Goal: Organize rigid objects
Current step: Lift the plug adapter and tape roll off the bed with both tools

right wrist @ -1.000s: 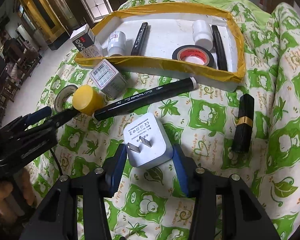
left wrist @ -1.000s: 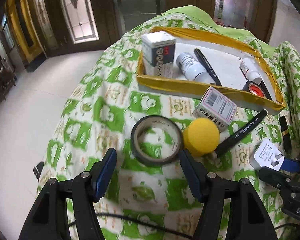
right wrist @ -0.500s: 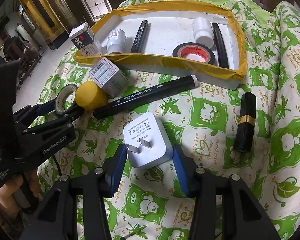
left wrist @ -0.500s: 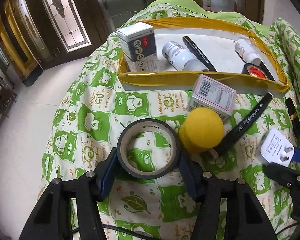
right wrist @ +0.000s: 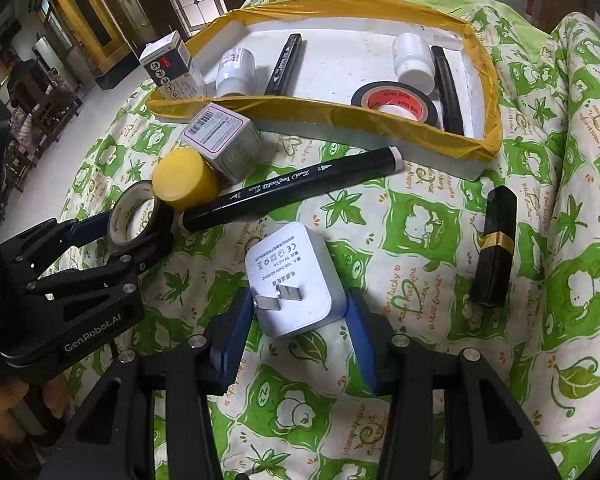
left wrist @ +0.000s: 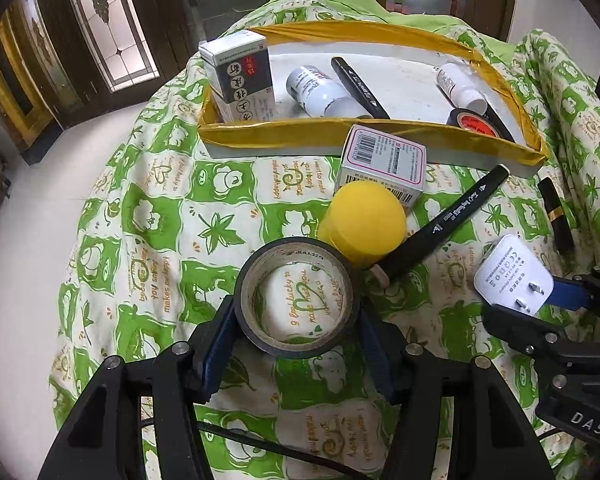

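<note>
Grippers both loaded, as we see it. Left gripper (left wrist: 296, 326) has just been closing w/ the tape roll (left wrist: 297, 296) between its blue pads, which now clamp the roll's sides; roll sits on the green-patterned cloth (left wrist: 160, 216), just beside the yellow cap (left wrist: 362, 220). Right gripper (right wrist: 298, 316) is clamped on the white plug adapter (right wrist: 290, 276), prongs facing the camera, also on the cloth. Near them we see a black marker (right wrist: 292, 190), a barcode box (right wrist: 222, 142) and a black lipstick tube (right wrist: 494, 246). Behind, the yellow-edged tray (right wrist: 328, 110) holds a box, two bottles, markers and a red-core tape roll (right wrist: 394, 104).
</note>
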The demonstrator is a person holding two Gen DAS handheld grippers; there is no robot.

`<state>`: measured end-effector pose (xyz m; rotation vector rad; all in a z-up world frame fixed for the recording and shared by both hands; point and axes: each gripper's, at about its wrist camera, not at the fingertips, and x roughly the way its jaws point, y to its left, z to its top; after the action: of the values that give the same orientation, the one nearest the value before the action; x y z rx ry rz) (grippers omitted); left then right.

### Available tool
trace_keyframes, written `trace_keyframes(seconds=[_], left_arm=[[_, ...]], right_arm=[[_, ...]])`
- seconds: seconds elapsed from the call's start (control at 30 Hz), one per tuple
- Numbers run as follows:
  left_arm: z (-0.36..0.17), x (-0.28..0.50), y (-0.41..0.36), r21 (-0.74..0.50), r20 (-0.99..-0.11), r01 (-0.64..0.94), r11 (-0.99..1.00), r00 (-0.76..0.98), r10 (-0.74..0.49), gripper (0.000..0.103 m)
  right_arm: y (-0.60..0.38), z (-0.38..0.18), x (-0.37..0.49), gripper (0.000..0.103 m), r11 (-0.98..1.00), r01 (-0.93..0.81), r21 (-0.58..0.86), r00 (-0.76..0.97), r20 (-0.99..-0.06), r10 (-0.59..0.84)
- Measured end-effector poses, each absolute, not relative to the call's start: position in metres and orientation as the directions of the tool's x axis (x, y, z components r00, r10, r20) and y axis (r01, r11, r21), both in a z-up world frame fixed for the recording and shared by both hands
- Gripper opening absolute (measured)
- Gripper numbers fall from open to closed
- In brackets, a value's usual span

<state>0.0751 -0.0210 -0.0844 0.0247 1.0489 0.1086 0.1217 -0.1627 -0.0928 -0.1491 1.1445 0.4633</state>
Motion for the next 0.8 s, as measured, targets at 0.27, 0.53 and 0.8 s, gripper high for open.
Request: trace_keyframes(seconds=[0.27,0.53,0.8], left_arm=[[-0.076,0.068,-0.039,0.152,-0.828,-0.054,0.987,0.538,0.157,0.062],[-0.071,0.066,-0.044,0.155,-0.821,-0.045,0.987,0.550,0.154,0.062],[-0.069,0.069,-0.028,0.099,-0.824,-0.073,0.992,0.553,0.123,0.062]], right_arm=[[-0.162,-0.091,0.120,0.035,0.897,-0.431,0.097,0.357,-0.895,0.268],[-0.167,-0.084,0.119,0.029,0.886,-0.439,0.150,0.351,-0.879,0.323],[-0.181,-0.087,0.125,0.035,0.891,-0.386,0.238,0.317,-0.873,0.370]])
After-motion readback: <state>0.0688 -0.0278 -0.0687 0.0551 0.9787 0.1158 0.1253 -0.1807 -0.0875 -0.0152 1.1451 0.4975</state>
